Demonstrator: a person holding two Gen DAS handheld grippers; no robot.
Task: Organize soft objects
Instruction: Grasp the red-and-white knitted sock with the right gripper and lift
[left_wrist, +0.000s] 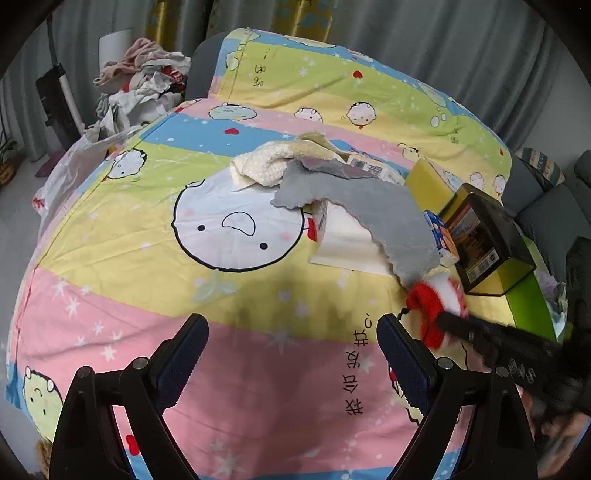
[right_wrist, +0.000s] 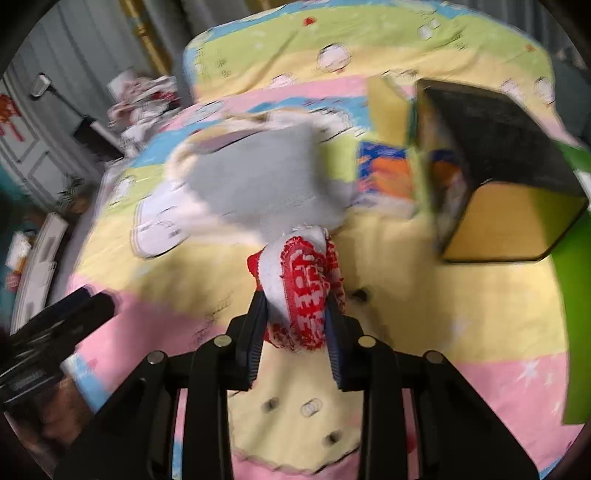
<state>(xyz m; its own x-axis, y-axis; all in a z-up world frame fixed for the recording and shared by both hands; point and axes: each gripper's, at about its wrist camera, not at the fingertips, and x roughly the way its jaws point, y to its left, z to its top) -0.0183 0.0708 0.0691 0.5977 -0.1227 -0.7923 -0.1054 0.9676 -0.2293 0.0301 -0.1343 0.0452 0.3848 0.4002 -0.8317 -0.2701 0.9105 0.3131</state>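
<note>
A small red-and-white knitted cloth (right_wrist: 303, 273) sits between the pads of my right gripper (right_wrist: 295, 299), which is shut on it just above the cartoon bedsheet (left_wrist: 236, 354). In the left wrist view the same cloth (left_wrist: 432, 299) shows at the right with the right gripper (left_wrist: 441, 319) on it. A grey cloth (left_wrist: 384, 214) lies draped just behind it, and a cream cloth (left_wrist: 269, 162) lies farther back. My left gripper (left_wrist: 291, 321) hangs open over the pink stripe of the sheet with nothing between its fingers.
A black-and-yellow box (left_wrist: 484, 236) stands at the right beside a blue-and-orange packet (left_wrist: 441, 232) and a yellow block (left_wrist: 428, 181). A flat white pack (left_wrist: 347, 240) lies under the grey cloth. A pile of clothes (left_wrist: 144, 81) sits at the back left.
</note>
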